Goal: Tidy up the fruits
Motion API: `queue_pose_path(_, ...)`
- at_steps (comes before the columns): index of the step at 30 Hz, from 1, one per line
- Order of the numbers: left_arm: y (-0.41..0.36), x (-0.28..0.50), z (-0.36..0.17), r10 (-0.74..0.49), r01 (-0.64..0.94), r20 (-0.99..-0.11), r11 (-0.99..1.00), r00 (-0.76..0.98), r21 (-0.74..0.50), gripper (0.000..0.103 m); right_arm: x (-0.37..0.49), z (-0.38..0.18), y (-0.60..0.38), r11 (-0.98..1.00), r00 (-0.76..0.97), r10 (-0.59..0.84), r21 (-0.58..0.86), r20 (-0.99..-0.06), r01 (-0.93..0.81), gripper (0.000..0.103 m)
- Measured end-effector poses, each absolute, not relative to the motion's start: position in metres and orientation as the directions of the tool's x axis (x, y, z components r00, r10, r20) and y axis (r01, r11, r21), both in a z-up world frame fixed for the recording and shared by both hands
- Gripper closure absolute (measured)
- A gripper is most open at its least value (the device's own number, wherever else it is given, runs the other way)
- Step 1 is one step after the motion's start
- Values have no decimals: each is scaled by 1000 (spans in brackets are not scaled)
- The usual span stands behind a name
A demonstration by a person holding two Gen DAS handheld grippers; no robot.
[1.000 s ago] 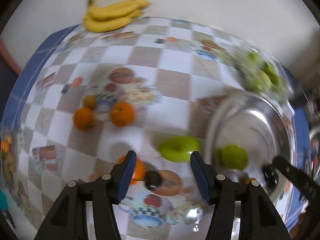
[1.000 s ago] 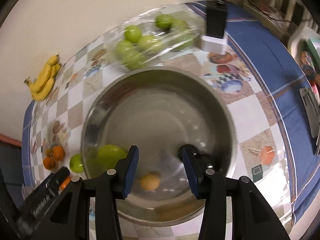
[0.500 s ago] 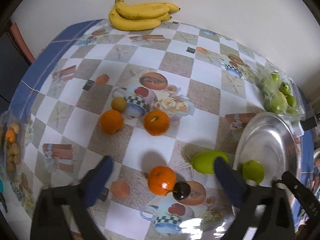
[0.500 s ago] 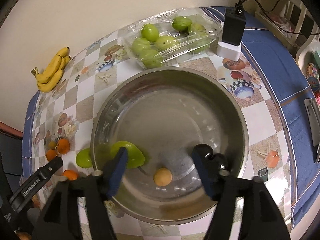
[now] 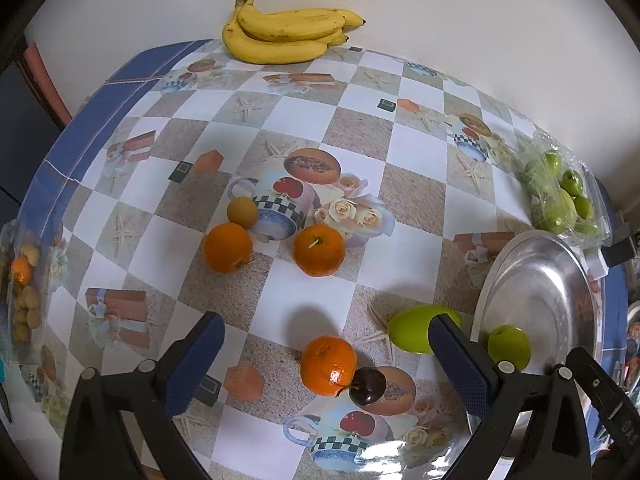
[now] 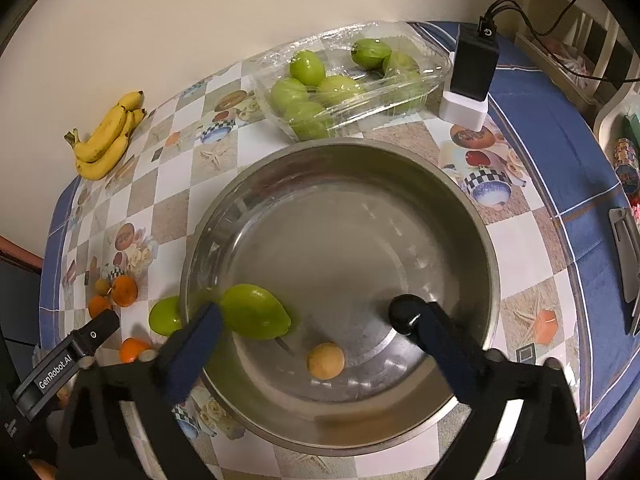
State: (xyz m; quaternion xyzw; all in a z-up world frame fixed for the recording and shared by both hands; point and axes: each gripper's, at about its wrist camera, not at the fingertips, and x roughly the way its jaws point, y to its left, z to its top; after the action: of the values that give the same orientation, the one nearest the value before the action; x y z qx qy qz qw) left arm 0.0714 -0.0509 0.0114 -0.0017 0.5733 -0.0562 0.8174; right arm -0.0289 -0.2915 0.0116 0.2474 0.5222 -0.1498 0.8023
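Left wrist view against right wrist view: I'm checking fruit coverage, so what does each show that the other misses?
Only the left wrist view shows the dark plum touching an orange, and the fruit bag at the table's left edge. Only the right wrist view shows the small yellow fruit in the steel bowl, the black charger and a knife. Both show the bananas, the green fruit tray, the bowl and a green fruit inside it.

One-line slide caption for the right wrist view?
Open right claw above a steel bowl holding a green fruit, a small yellow fruit and a dark plum.
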Motion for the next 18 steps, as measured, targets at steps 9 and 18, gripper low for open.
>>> queue_pose_path(9, -37, 76, 21, -98, 66, -926, 995, 364, -79, 0, -30, 14, -291, 833, 432, 9, 246, -902, 496, 0)
queue_pose_path(18, -12, 86, 24, -73, 22, -919, 997, 388, -70, 0, -27, 15, -289, 831, 460, 29, 277, -888, 482, 0)
